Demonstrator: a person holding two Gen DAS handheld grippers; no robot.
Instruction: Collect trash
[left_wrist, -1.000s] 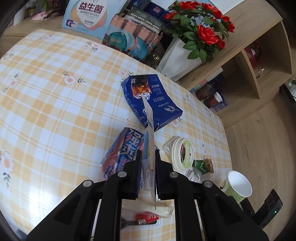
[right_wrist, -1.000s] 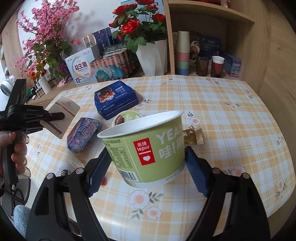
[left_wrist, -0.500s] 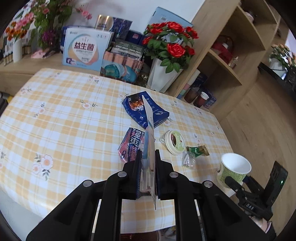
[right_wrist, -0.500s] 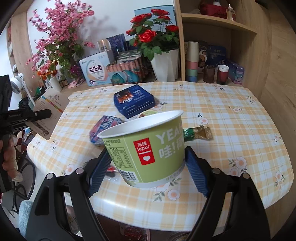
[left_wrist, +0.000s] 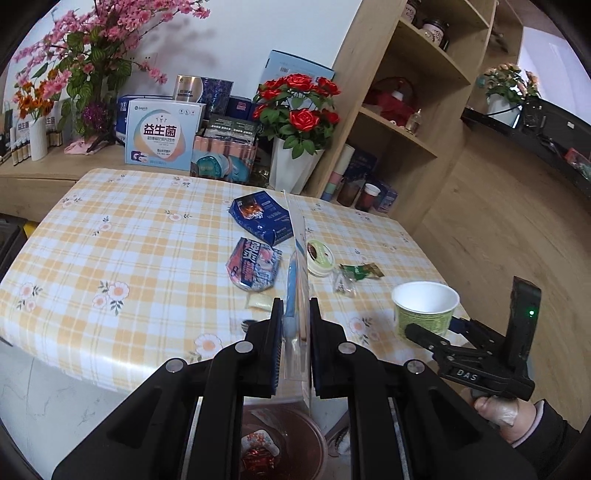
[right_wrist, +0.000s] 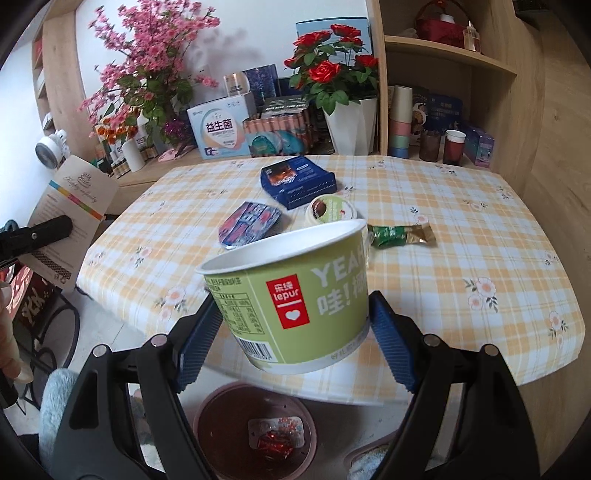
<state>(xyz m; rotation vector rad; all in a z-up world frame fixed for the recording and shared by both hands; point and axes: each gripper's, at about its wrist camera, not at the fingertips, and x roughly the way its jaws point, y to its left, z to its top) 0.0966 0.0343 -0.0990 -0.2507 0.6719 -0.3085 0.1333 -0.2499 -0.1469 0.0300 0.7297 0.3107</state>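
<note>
Both grippers retreated; cup (right_wrist: 295, 306) clamped over bin (right_wrist: 255, 435).

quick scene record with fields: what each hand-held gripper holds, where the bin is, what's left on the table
left hand-held gripper: shut on flat card package
right hand-held gripper: shut on green paper cup
bin: on the floor below the table edge, some trash inside
left on table: blue box, crumpled snack bag, round lid, green wrapper
</note>
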